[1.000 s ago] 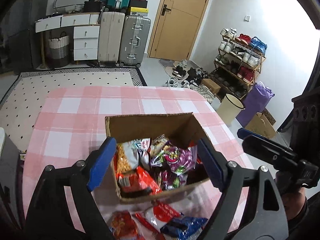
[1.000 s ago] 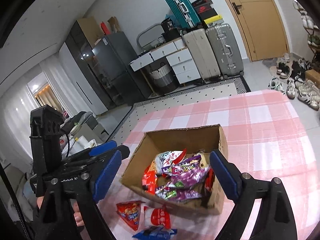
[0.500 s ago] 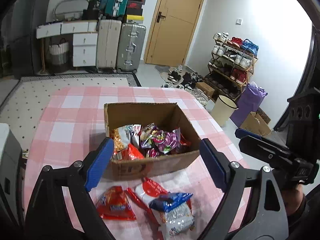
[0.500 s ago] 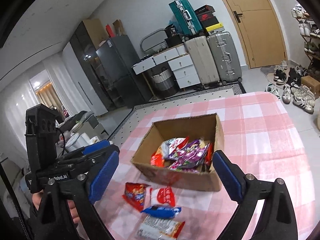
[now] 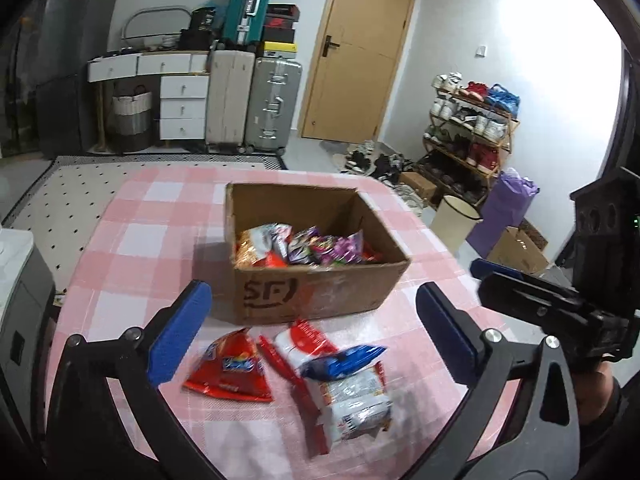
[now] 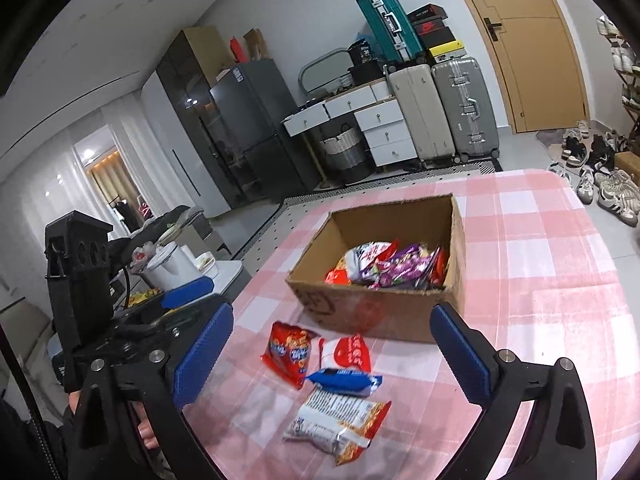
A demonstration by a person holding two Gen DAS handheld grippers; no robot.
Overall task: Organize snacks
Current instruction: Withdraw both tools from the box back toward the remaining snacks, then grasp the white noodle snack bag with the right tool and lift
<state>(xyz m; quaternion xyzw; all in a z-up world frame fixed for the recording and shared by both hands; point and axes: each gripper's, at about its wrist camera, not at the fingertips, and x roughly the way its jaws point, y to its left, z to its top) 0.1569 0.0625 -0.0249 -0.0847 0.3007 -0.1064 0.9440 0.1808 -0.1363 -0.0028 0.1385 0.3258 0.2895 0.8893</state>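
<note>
Left wrist view: the left gripper (image 5: 312, 334) and right gripper (image 6: 340, 354) are seen opening, empty, over snack packets (image 5: 316, 364) before a cardboard box (image 5: 316, 292).

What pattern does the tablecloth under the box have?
The tablecloth has pink and white checks, clearest in the right wrist view.

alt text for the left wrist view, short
An open cardboard box half full of snack packets sits on a pink checked tablecloth, with four loose snack packets lying in front of it. The left gripper hangs above them, its jaws opening and empty.
</note>
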